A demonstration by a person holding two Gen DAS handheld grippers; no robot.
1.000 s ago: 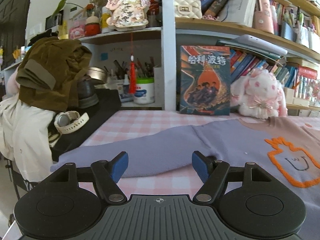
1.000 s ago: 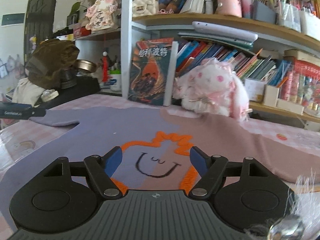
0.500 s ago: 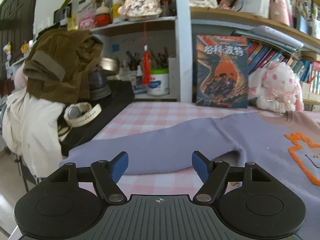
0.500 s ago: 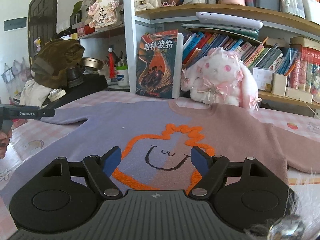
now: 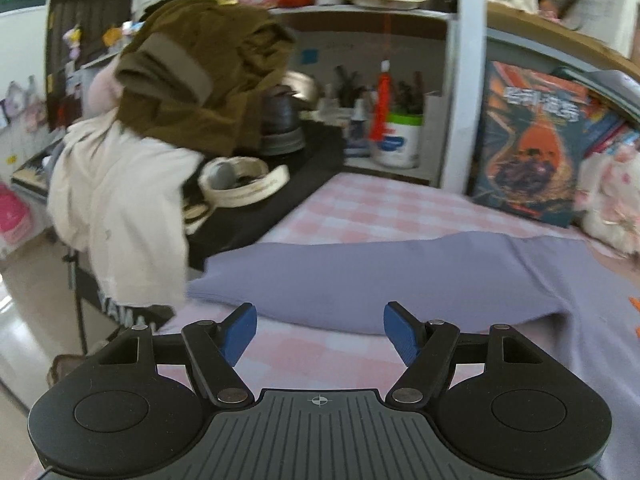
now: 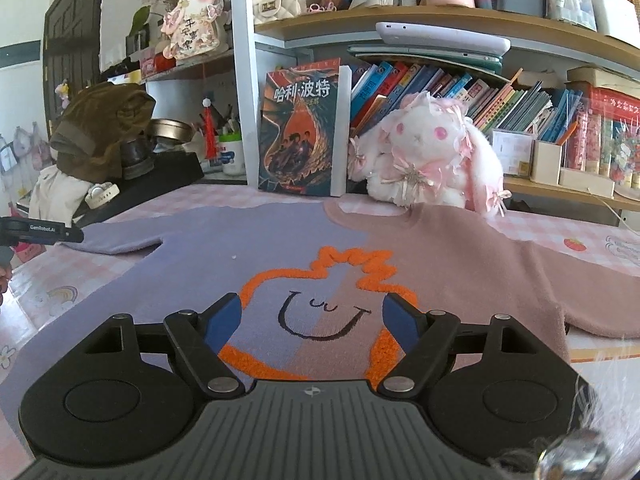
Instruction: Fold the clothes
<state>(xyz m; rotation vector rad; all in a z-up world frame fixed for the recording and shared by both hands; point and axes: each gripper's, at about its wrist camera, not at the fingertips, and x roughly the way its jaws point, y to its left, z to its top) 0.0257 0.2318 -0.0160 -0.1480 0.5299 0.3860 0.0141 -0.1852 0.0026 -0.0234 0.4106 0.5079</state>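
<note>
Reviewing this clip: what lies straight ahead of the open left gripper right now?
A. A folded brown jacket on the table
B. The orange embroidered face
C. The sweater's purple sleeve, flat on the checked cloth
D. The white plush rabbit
C: in the left wrist view the purple sleeve lies flat just beyond the left gripper, whose jaws stand open and empty.

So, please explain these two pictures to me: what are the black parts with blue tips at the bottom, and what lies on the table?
Each picture comes from a camera mounted on a hand-held gripper, looking forward along its two fingers. The black arms with blue pads are the left gripper and the right gripper. Both are open and hold nothing. A sweater, half purple and half pink, lies flat on the checked tablecloth. The left gripper faces its purple sleeve; the right faces the orange smiling design.
</note>
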